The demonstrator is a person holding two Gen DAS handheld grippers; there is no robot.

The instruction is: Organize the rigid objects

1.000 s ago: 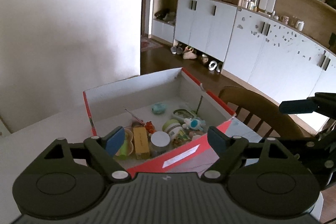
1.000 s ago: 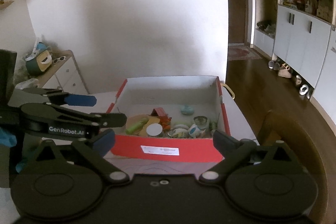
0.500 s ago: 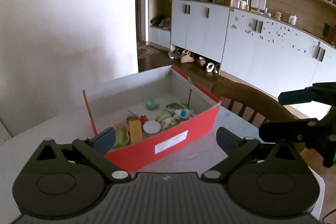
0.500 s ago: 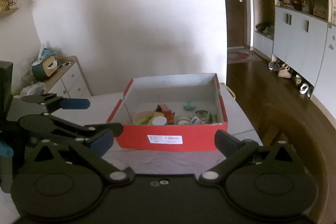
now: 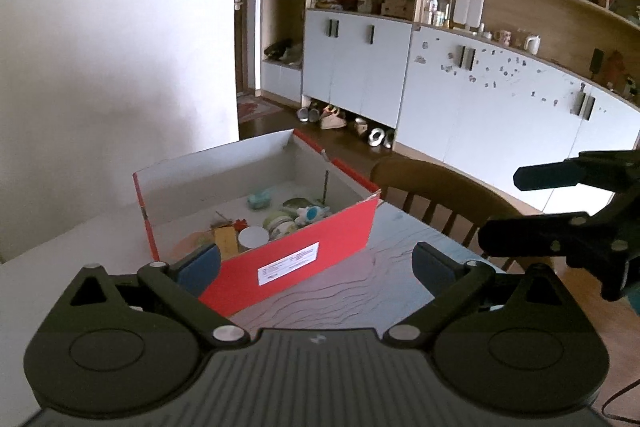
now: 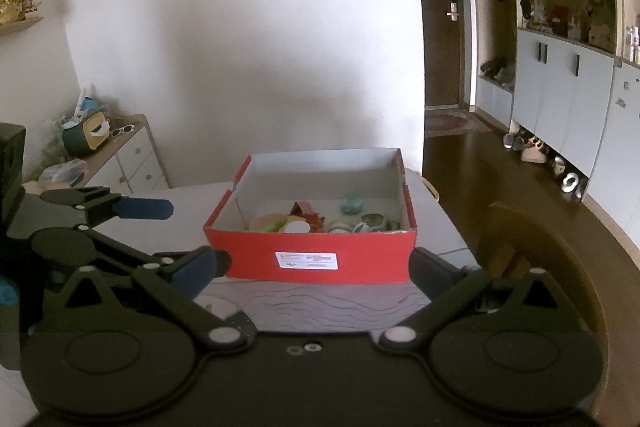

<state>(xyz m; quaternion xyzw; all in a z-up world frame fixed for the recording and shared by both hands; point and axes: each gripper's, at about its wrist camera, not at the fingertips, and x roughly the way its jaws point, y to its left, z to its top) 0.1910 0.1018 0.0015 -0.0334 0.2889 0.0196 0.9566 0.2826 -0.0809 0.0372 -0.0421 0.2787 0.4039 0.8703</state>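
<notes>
A red box [image 5: 296, 259] with white inner walls sits on the worktop [image 5: 360, 291], its long labelled side facing both cameras. In the left wrist view it lies at about 11 o'clock from the left gripper [image 5: 316, 263], turned so that one corner points toward 3 o'clock; in the right wrist view it stands almost square-on at 12 o'clock from the right gripper [image 6: 316, 267].

Inside the box lie the small rigid objects. A white round lid [image 5: 253, 237] rests near the front wall, with a yellow block [image 5: 225, 242] just beside it at 9 o'clock. A teal piece [image 5: 259, 200] lies toward the back wall, and a white and blue toy [image 5: 313, 214] sits near the right-hand wall. The other pieces are too small and crowded to name, though one looks like a tape roll [image 6: 339, 227].

The left gripper is released: its jaws have just been opening and stand wide, with only bare worktop and the box's near corner seen between them, nothing pinched. The right gripper is likewise spread wide and carries nothing; the box front shows between its blue pads [image 6: 196, 269] without touching them. A wooden chair [image 5: 432, 195] stands at the worktop's far edge at 2 o'clock of the box.
</notes>
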